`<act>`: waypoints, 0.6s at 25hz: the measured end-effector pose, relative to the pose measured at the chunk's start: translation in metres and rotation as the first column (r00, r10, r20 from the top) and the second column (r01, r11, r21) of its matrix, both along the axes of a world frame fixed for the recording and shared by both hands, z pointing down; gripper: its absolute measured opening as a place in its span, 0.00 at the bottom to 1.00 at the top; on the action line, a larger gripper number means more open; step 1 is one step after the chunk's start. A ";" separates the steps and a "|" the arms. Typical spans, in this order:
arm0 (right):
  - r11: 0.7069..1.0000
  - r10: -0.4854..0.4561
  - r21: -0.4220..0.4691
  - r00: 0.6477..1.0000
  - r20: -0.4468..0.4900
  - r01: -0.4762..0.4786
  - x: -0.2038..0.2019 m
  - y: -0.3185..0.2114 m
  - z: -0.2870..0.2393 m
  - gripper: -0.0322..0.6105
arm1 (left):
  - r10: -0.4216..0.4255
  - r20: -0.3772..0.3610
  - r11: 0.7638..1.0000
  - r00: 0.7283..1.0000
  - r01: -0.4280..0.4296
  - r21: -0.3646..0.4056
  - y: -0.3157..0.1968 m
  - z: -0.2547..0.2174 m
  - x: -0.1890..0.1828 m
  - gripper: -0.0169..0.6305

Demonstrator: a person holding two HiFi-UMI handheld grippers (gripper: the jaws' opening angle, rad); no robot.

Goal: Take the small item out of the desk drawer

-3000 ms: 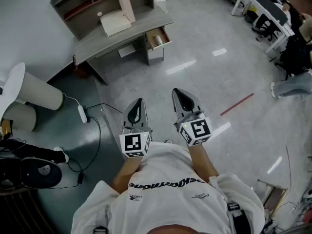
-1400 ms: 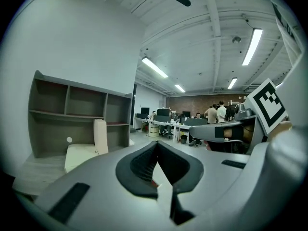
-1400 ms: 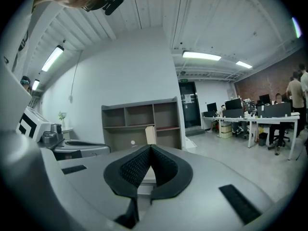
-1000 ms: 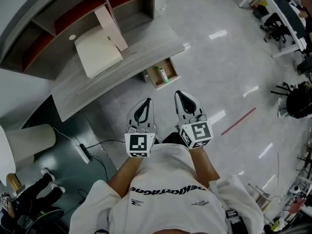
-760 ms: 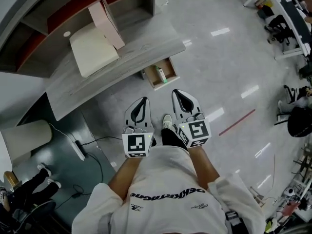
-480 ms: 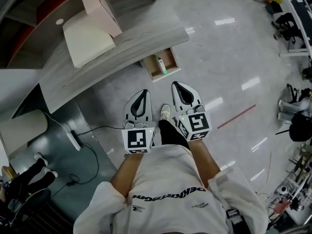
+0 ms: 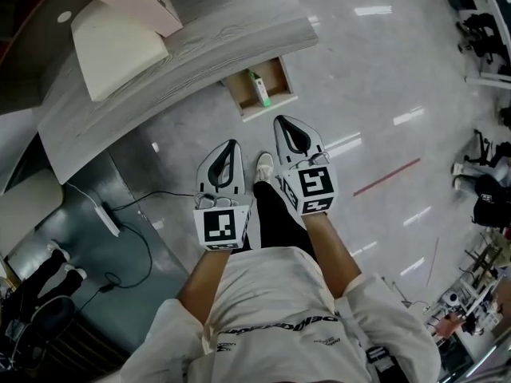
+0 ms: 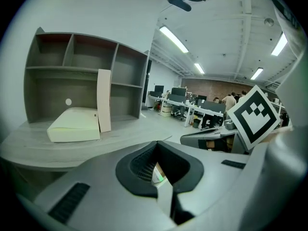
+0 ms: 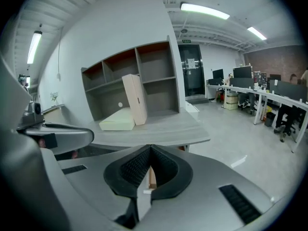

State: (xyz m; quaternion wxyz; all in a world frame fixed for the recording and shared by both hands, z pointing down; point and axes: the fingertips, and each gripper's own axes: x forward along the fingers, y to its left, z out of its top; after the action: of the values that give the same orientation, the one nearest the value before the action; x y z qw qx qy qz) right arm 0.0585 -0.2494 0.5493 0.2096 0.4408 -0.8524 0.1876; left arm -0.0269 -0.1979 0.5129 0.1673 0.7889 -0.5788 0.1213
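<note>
Inside the open drawer [image 7: 239,91] under the bench [image 7: 207,50], at twelve o'clock from both tools, lies the small item [image 7: 259,91]. It is a slim white-and-green container that looks light, stiff and smooth, so a pinch across its narrow middle should suit it best. The left tool [image 7: 230,144] and right tool [image 7: 283,120] are each pressed together on nothing, well short of the drawer, over glossy grey floor [image 7: 375,78], with a cream box [image 7: 120,46] on the bench at ten o'clock.

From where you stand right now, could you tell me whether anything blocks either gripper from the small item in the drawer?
Nothing visible does. The drawer is open below the desk edge, the small item lies uncovered inside, and only floor separates it from the left gripper and right gripper, both shut.
</note>
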 end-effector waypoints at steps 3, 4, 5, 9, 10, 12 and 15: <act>0.999 -0.006 -0.035 1.000 -0.019 0.005 0.000 -0.008 0.030 0.09 | -0.015 -0.007 1.000 1.000 0.015 -0.024 -0.004 0.021 0.002 0.05; 0.999 -0.003 -0.050 1.000 -0.021 0.002 0.001 -0.011 0.040 0.09 | -0.022 -0.007 0.999 1.000 0.022 -0.027 -0.005 0.027 0.001 0.05; 0.998 0.002 -0.067 1.000 -0.022 -0.003 0.002 -0.014 0.050 0.09 | -0.028 -0.005 0.999 1.000 0.028 -0.026 -0.006 0.033 0.001 0.05; 0.990 0.017 -0.143 1.000 -0.023 -0.020 0.003 -0.026 0.086 0.13 | -0.060 -0.021 0.996 0.998 0.059 -0.060 -0.009 0.060 -0.001 0.05; 0.987 0.016 -0.159 1.000 -0.026 -0.020 0.002 -0.028 0.095 0.16 | -0.059 -0.021 0.996 0.998 0.058 -0.061 -0.009 0.066 -0.002 0.05; 0.982 0.014 -0.186 0.999 -0.035 -0.020 0.001 -0.032 0.111 0.17 | -0.065 -0.019 0.996 0.998 0.064 -0.066 -0.009 0.076 -0.003 0.05; 0.976 0.011 -0.216 0.999 -0.047 -0.021 0.000 -0.038 0.131 0.24 | -0.072 -0.024 0.994 0.997 0.070 -0.083 -0.009 0.088 -0.002 0.05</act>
State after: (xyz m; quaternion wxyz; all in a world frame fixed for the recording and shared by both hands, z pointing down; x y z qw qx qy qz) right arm 0.0582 -0.2870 0.6807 0.2743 0.4263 -0.8183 0.2709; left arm -0.0292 -0.2067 0.6014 0.2115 0.7619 -0.5987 0.1280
